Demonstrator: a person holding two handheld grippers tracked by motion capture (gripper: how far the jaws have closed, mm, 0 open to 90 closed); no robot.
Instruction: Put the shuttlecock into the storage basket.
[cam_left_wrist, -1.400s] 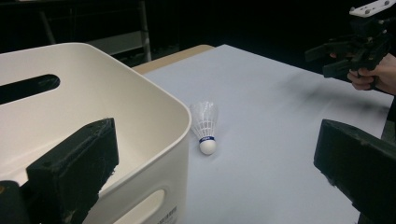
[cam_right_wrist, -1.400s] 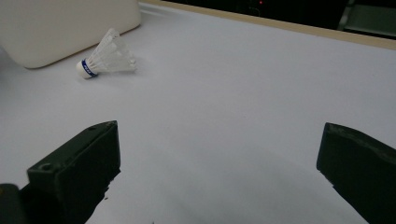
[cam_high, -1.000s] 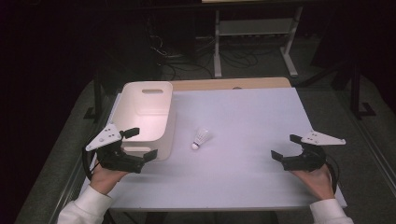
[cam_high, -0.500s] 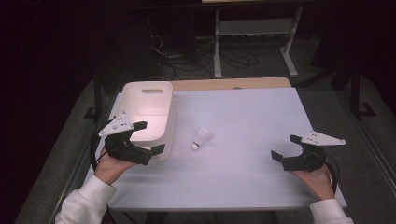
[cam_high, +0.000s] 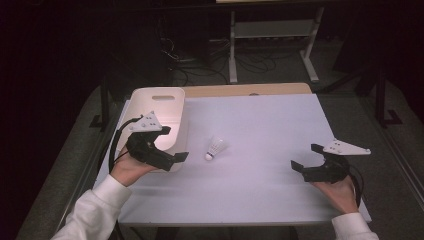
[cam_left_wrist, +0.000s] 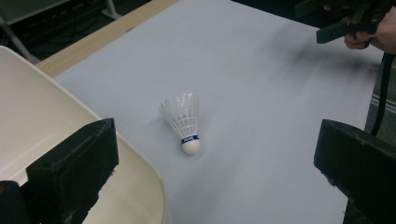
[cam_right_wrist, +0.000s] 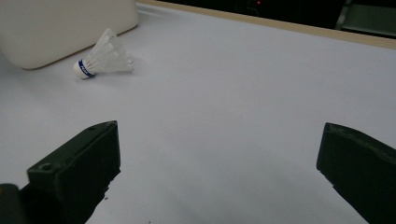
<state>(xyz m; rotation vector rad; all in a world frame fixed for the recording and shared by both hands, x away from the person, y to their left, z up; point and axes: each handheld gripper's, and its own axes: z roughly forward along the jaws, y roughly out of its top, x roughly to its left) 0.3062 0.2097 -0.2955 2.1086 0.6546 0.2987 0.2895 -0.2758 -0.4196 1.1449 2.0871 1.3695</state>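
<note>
A white feathered shuttlecock with a blue band round its cork (cam_high: 215, 148) lies on its side on the pale lilac surface (cam_high: 260, 130), left of centre, just beside a cream plastic rectangular bin (cam_high: 165, 107) at the left edge. The left tool (cam_high: 170, 145) hangs over the bin's near corner, jaws spread apart. The right tool (cam_high: 304, 157) sits near the right edge, jaws likewise apart, holding nothing.

Smooth cream plastic bin (cam_high: 167, 107); matt white tabletop (cam_high: 260, 130); feathered shuttlecock (cam_left_wrist: 183, 120), glossy cork.
</note>
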